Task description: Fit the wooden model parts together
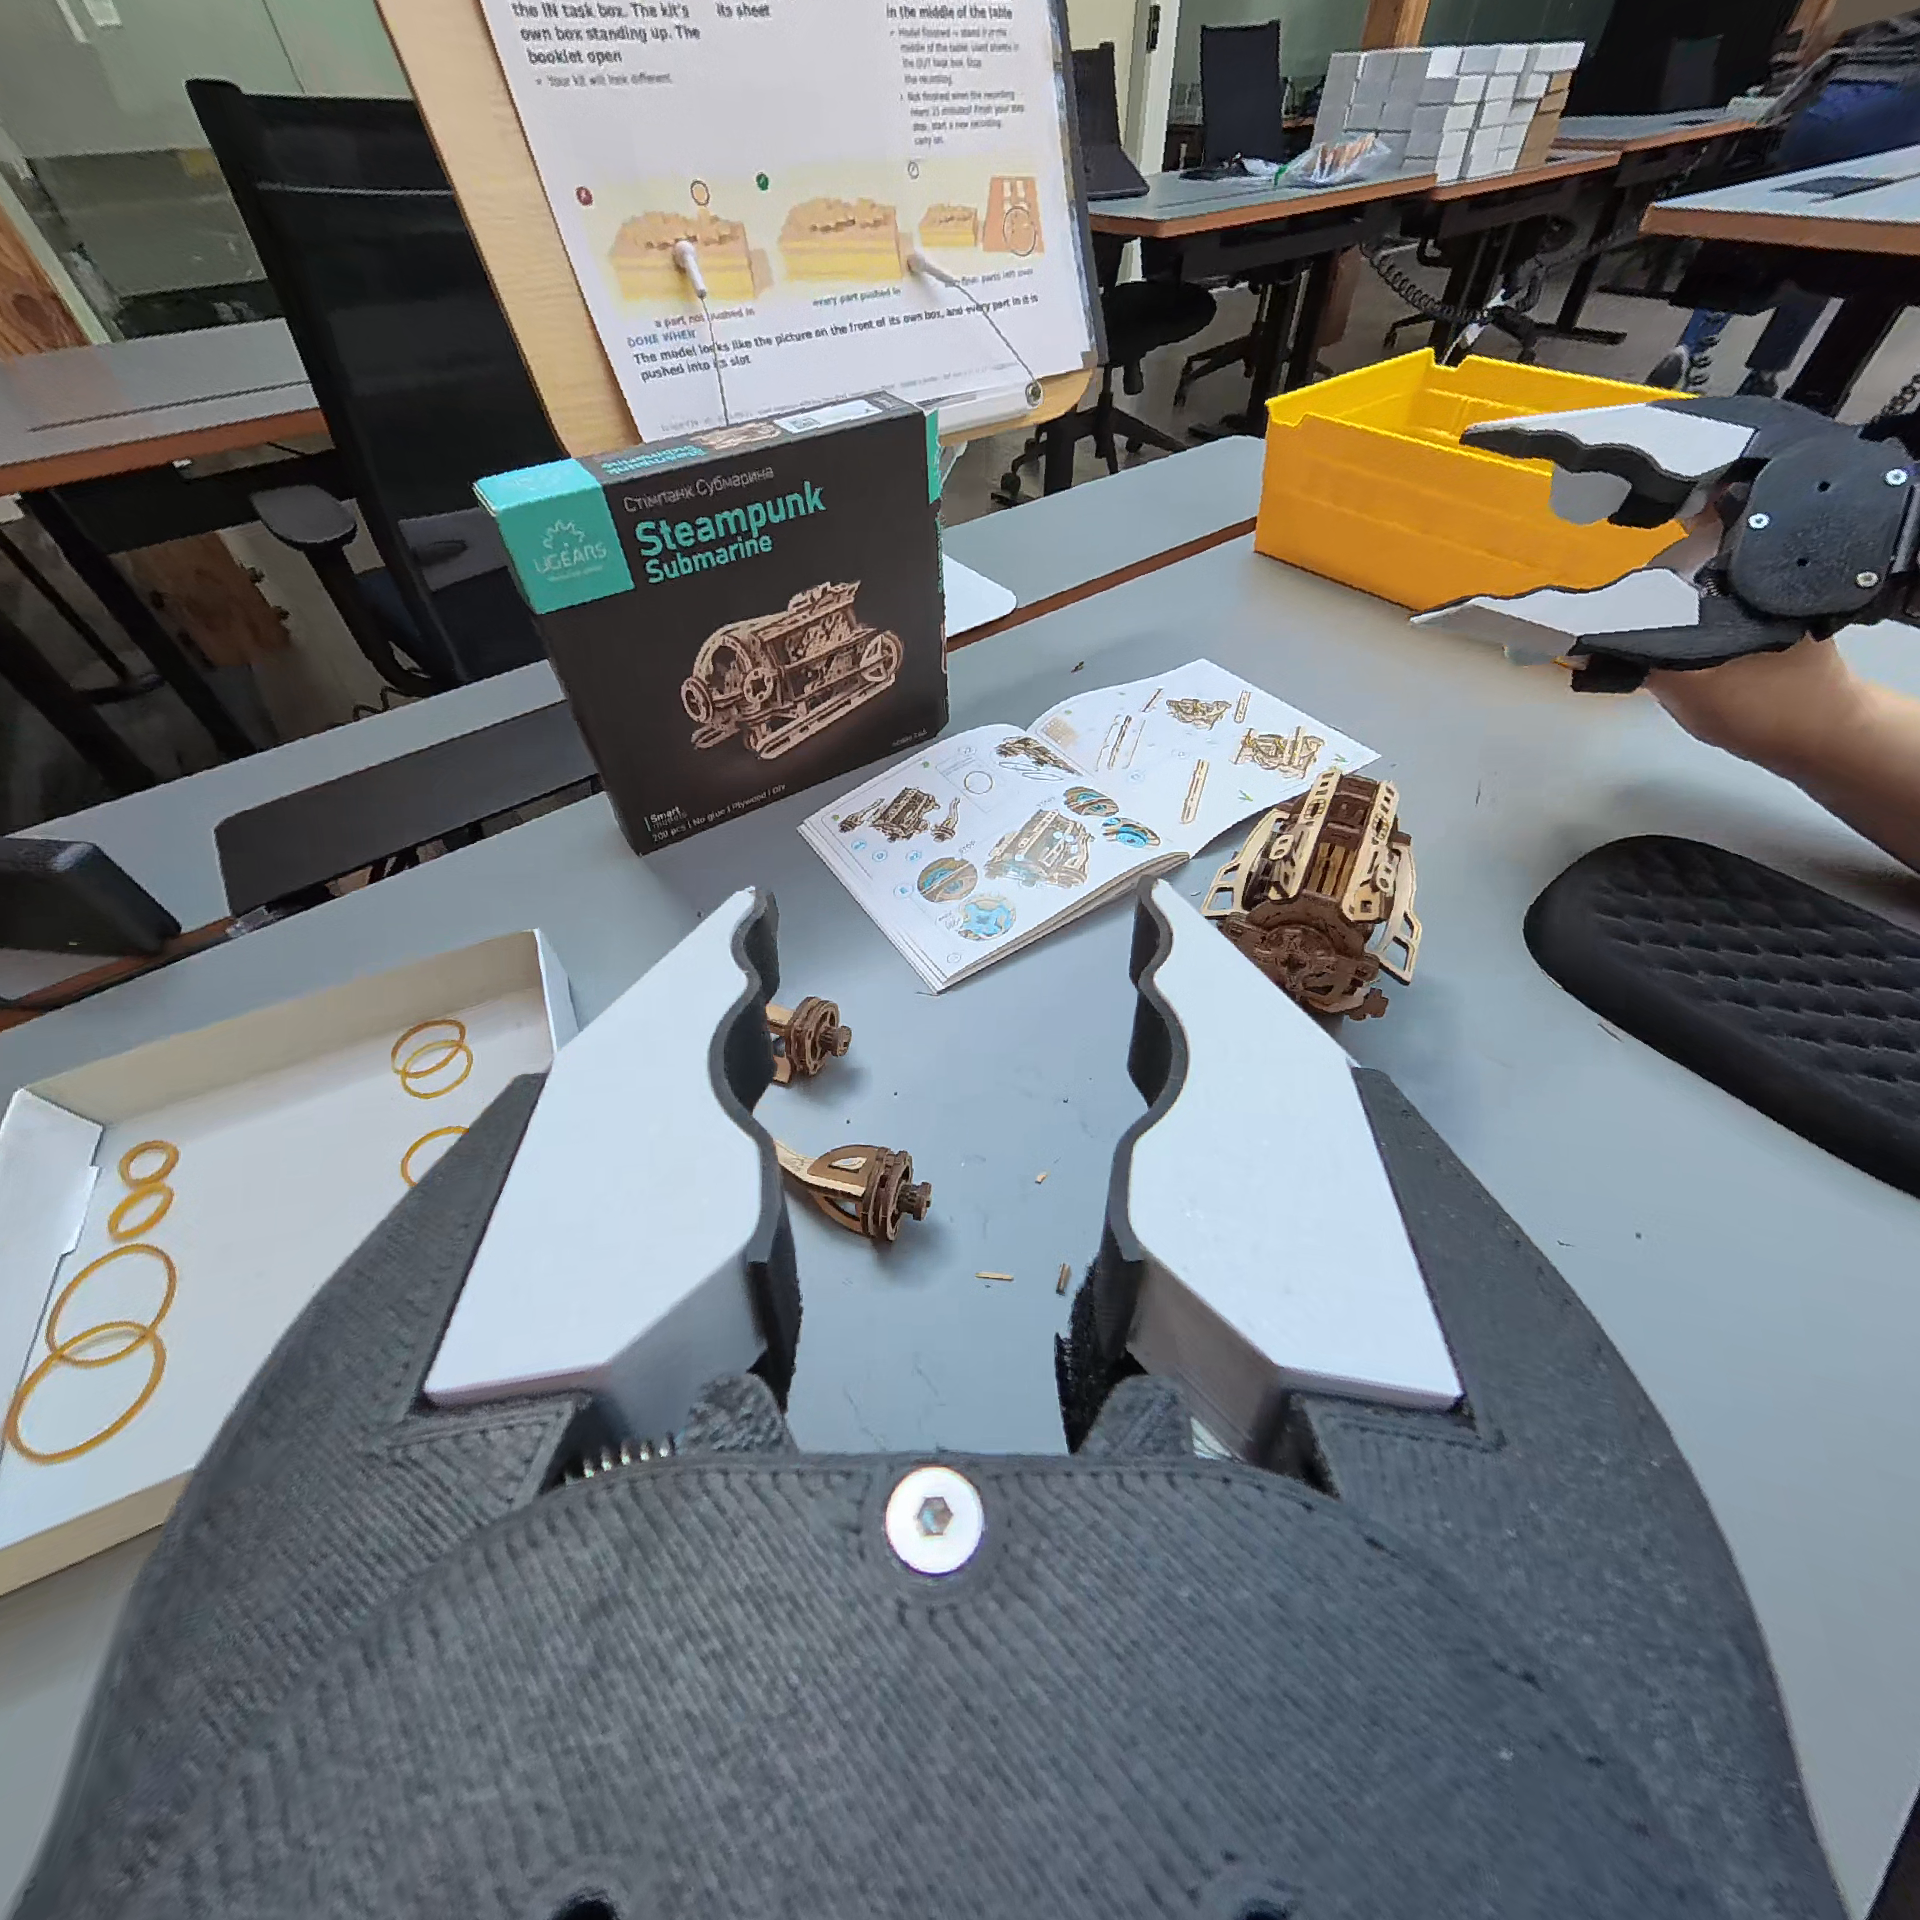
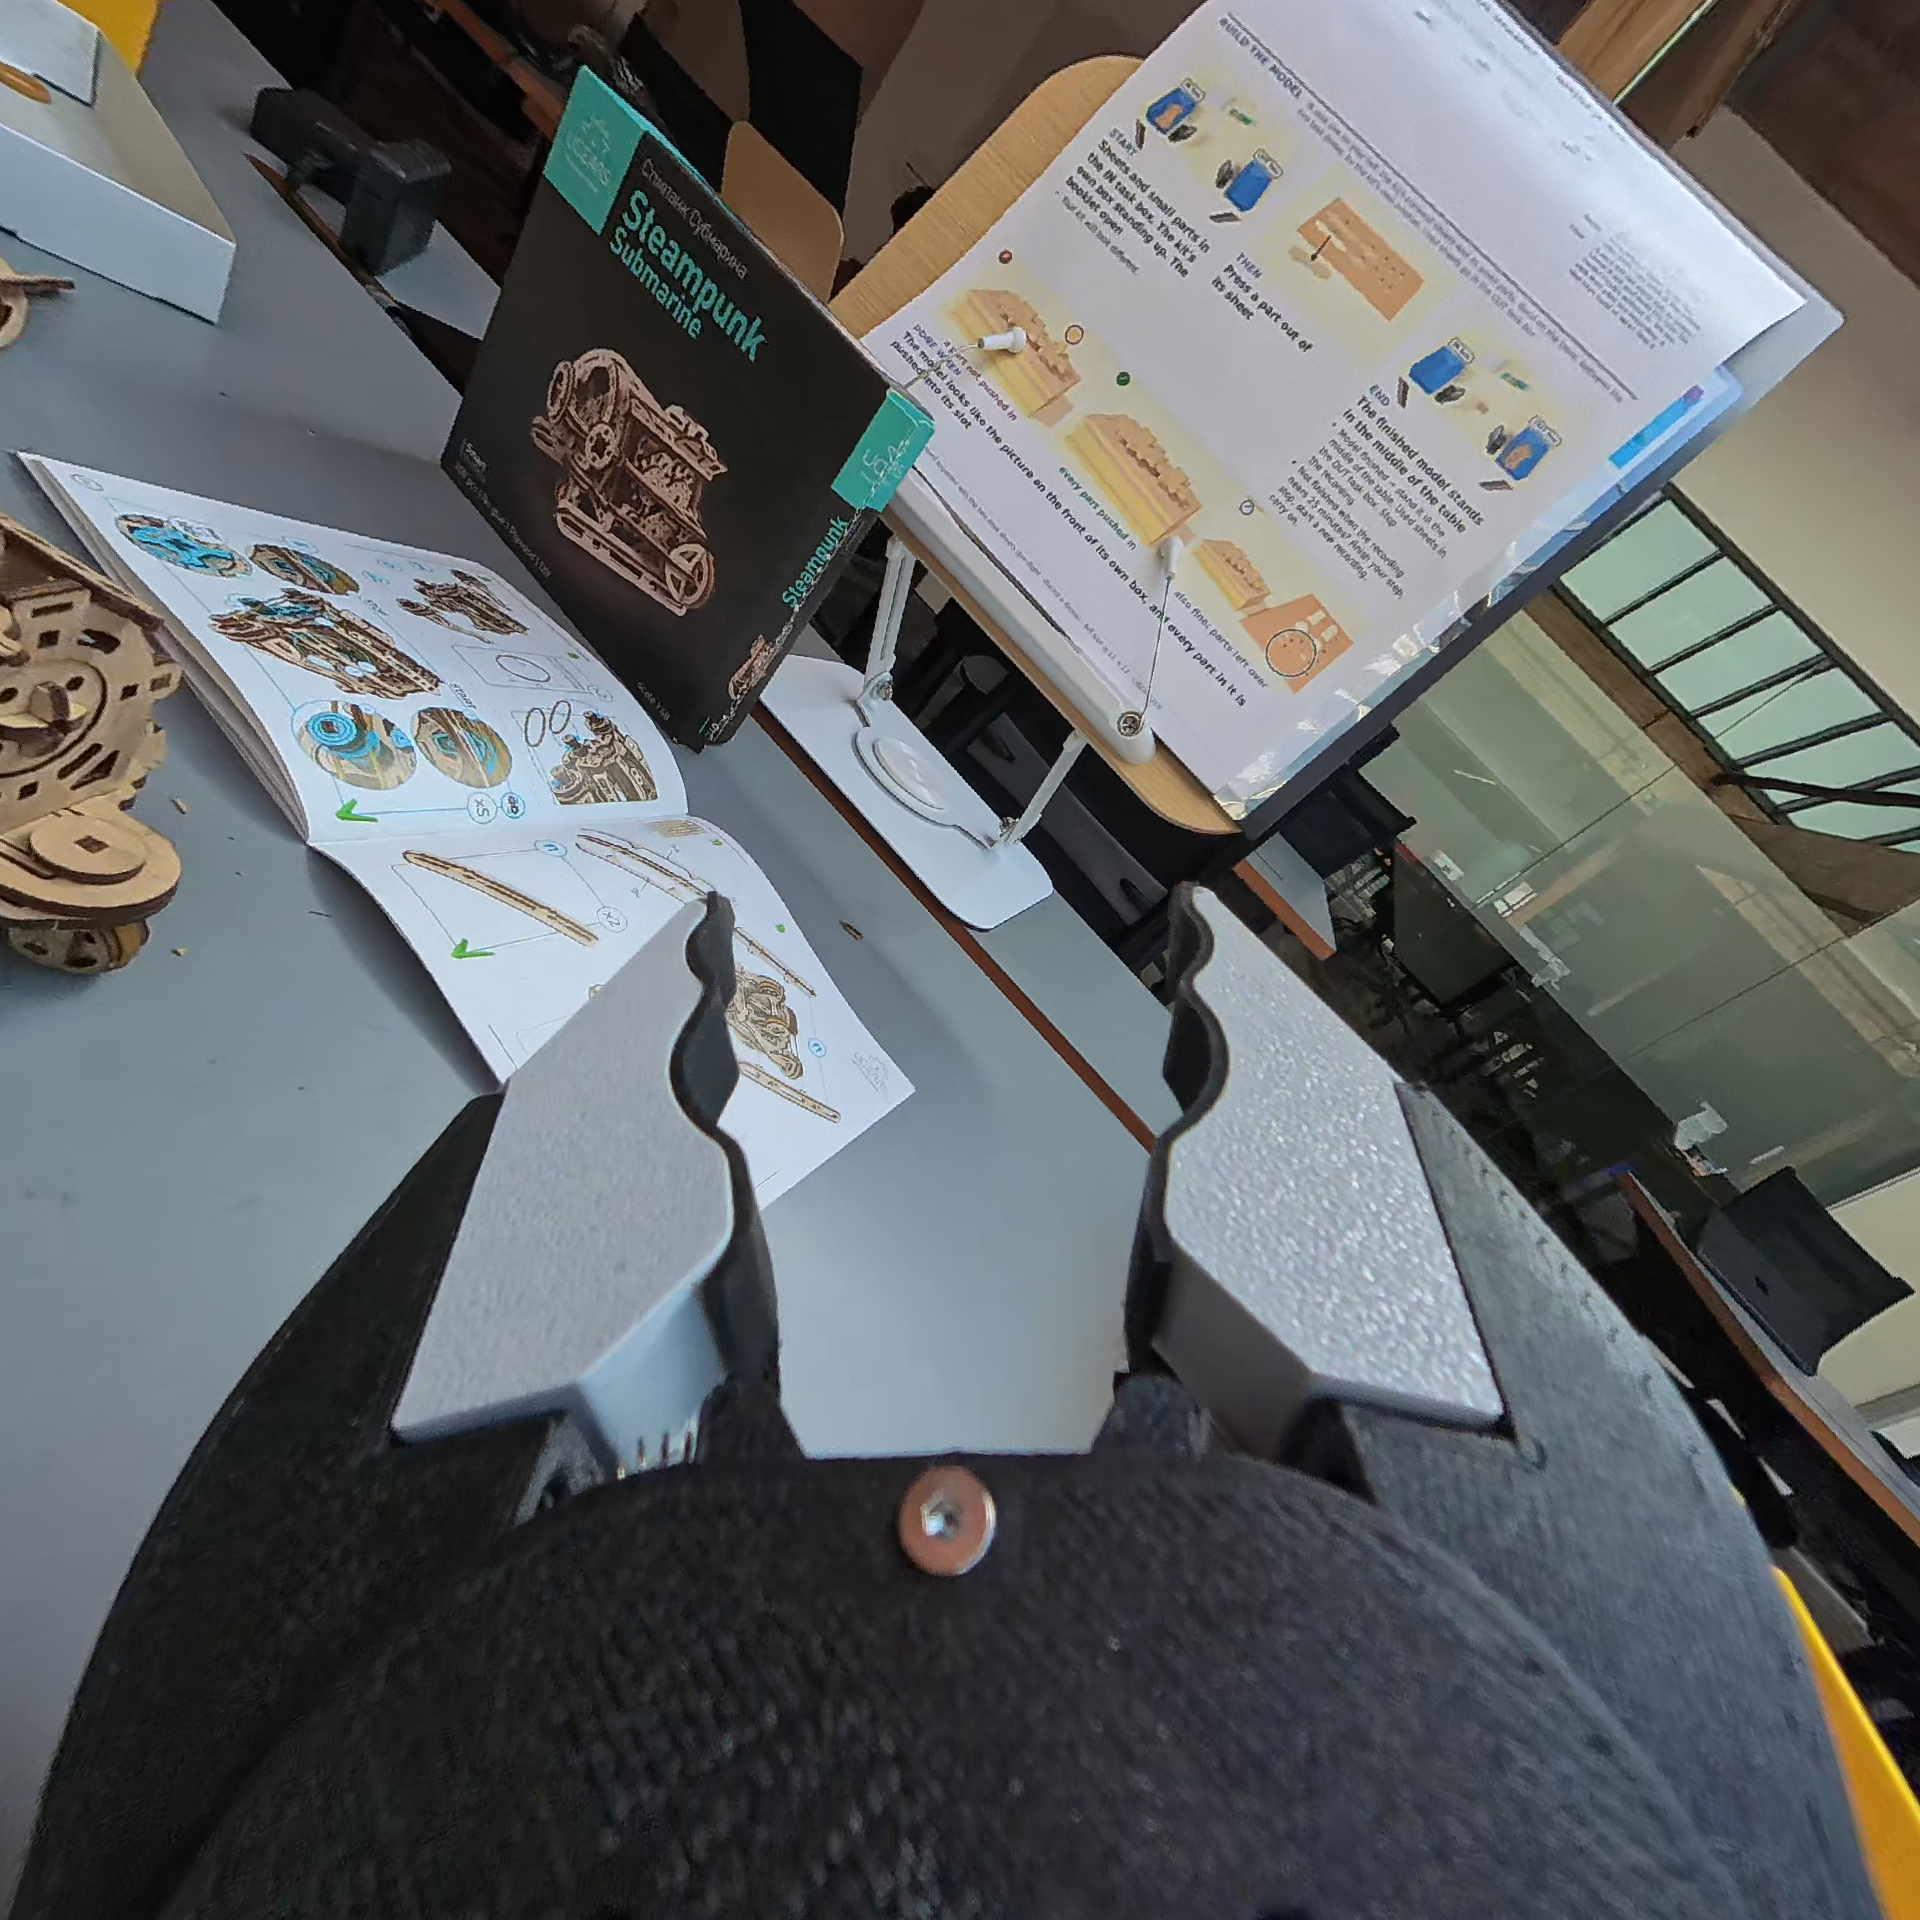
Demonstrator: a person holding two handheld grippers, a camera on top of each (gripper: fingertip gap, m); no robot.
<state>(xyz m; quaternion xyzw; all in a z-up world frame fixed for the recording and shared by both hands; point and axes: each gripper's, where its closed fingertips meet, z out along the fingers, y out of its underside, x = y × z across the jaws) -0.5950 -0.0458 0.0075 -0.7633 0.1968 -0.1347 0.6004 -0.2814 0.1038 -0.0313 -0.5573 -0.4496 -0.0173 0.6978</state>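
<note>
Nearby, 2 wooden parts (image 1: 847, 1117) lie below left gripper's (image 1: 951, 925) spread jaws.

Looked like an open-plan office or lab workspace: rows of grey desks (image 1: 1299, 192) with wood edging, black office chairs (image 1: 1242, 88), and glass partition walls (image 2: 1683, 831) behind. There was an instruction sheet (image 1: 790, 187) propped on a stand, plus a yellow bin (image 1: 1382, 468) on the work table (image 1: 1351, 1247).
</note>
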